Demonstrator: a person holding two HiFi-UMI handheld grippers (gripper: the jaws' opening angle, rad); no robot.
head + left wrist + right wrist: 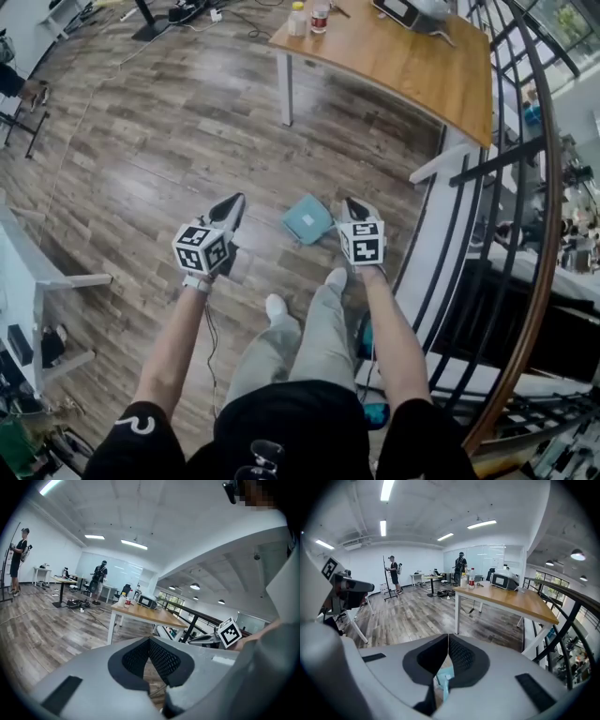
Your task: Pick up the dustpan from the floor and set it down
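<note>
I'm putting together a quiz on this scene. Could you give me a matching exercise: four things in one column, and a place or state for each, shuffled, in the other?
Things
1. dustpan
2. wooden table
3. bottles
4. right hand-held gripper

Place or state
A. jaws together, nothing held
B. stands beside the railing
C. at a corner of the tabletop
D. teal, lying on the floor

Pairs: 1-D, 2-B, 3-C, 4-A

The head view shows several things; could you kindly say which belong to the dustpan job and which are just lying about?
For the job:
dustpan
left gripper
right gripper
floor

Lying about:
wooden table
bottles
railing
</note>
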